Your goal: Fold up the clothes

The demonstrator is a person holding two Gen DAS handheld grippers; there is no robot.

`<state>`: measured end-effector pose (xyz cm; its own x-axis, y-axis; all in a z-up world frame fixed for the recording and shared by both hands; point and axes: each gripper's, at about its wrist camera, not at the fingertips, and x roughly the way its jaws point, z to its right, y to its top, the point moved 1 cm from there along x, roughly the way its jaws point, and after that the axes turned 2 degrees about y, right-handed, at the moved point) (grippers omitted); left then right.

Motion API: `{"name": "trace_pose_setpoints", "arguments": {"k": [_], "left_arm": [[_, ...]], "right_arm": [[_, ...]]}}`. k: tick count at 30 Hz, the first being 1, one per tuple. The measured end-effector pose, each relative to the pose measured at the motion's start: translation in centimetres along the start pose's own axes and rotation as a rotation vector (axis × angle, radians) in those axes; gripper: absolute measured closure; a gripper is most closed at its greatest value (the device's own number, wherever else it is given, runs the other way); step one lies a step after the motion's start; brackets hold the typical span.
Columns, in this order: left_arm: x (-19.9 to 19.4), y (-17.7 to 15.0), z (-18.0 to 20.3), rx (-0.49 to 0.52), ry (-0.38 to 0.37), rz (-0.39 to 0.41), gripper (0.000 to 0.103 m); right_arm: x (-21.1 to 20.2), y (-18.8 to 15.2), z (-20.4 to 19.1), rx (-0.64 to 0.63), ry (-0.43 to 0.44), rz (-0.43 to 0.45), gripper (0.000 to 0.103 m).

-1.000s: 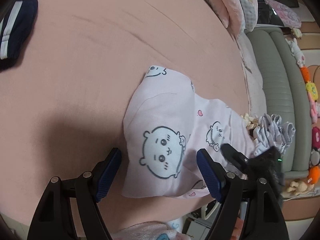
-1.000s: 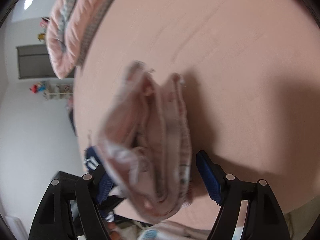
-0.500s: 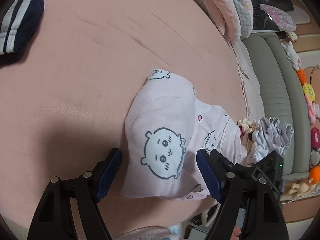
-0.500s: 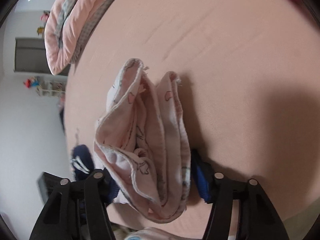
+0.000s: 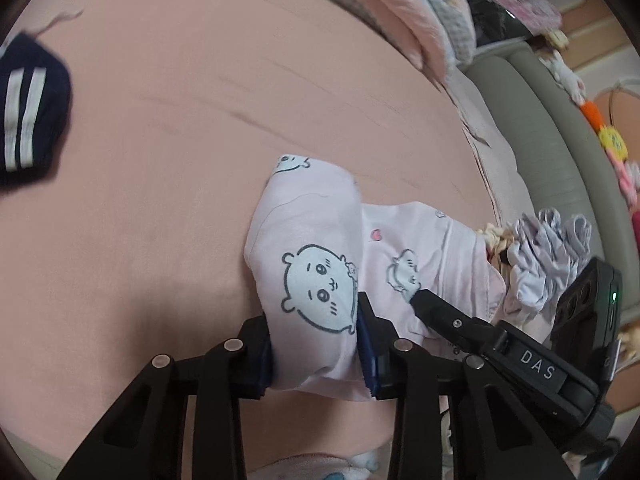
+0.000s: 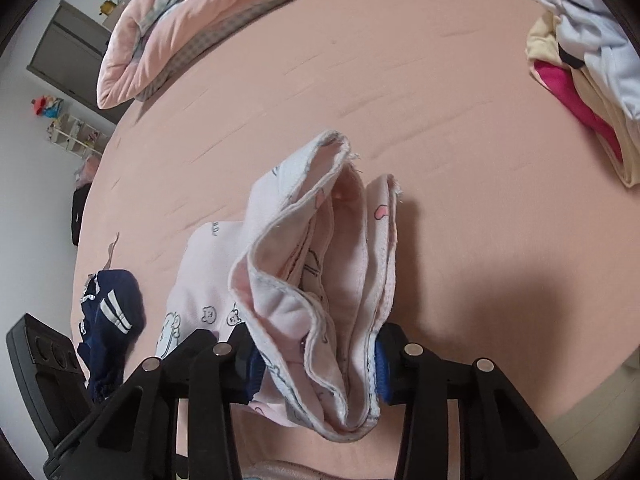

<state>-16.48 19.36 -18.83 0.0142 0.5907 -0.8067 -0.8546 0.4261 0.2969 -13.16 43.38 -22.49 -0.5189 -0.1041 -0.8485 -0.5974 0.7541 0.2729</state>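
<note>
The pink top (image 5: 312,248) lies on the pink bed (image 5: 168,152). It has little bear faces on it. Both grippers have hold of it at the near end.

The left gripper (image 5: 316,344) is closing. Its blue pads (image 5: 366,340) squeeze a thick fold of the top. The right gripper (image 6: 316,364) is closing too. A fat bunch of layers (image 6: 332,280) sits between its pads. In the right view the layers stand up and gape open like a book.

What could go wrong? The bunch in the right gripper is thick and loose. If the pads catch only some layers, the rest may slip out and the fold will fall open. If one gripper lifts faster than the other, the top may twist and the fold will come out crooked. The two grippers are close together, so they could bump.

A dark blue piece with white stripes (image 5: 28,120) lies apart on the bed. A pile of other clothes (image 6: 580,60) is well away, so they should not get in the way.
</note>
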Motion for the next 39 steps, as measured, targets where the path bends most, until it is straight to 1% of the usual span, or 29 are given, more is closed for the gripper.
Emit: {"name": "trace_pose_setpoints", "arguments": {"k": [2, 7, 9, 11, 15, 21, 23, 27, 32, 39], "left_arm": [[-0.3, 0.1, 0.6, 0.017, -0.001, 0.009, 0.072], [-1.4, 0.1, 2.1, 0.053, -0.005, 0.042, 0.072], [-2.2, 0.2, 2.6, 0.062, -0.024, 0.063, 0.072], [-3.1, 0.3, 3.1, 0.071, -0.043, 0.085, 0.072], [-5.1, 0.4, 4.0, 0.104, -0.043, 0.130, 0.072], [-8.4, 0.4, 5.1, 0.117, -0.082, 0.193, 0.072], [-9.3, 0.6, 6.1, 0.125, -0.094, 0.218, 0.072], [-11.1, 0.7, 7.8, 0.145, -0.113, 0.256, 0.072], [-12.3, 1.4, 10.8, 0.169, -0.123, 0.295, 0.072], [-13.4, 2.0, 15.6, 0.263, -0.097, 0.329, 0.072]], "right_arm": [[-0.5, 0.0, -0.1, 0.002, 0.011, -0.002, 0.062], [-2.5, -0.7, -0.8, -0.052, 0.018, 0.020, 0.063], [-3.3, -1.0, -1.2, -0.073, 0.020, 0.032, 0.063], [-4.4, -1.2, -1.7, -0.097, 0.025, 0.052, 0.063], [-6.6, -1.7, -2.3, -0.116, 0.051, 0.087, 0.063], [-10.0, -1.1, -4.6, -0.154, 0.075, 0.157, 0.063], [-11.8, -1.3, -4.8, -0.163, 0.086, 0.184, 0.063], [-14.0, 0.0, -7.1, -0.191, 0.090, 0.237, 0.063], [-17.6, -0.1, -7.3, -0.208, 0.109, 0.296, 0.063], [-21.7, 0.1, -6.8, -0.198, 0.140, 0.368, 0.063]]}}
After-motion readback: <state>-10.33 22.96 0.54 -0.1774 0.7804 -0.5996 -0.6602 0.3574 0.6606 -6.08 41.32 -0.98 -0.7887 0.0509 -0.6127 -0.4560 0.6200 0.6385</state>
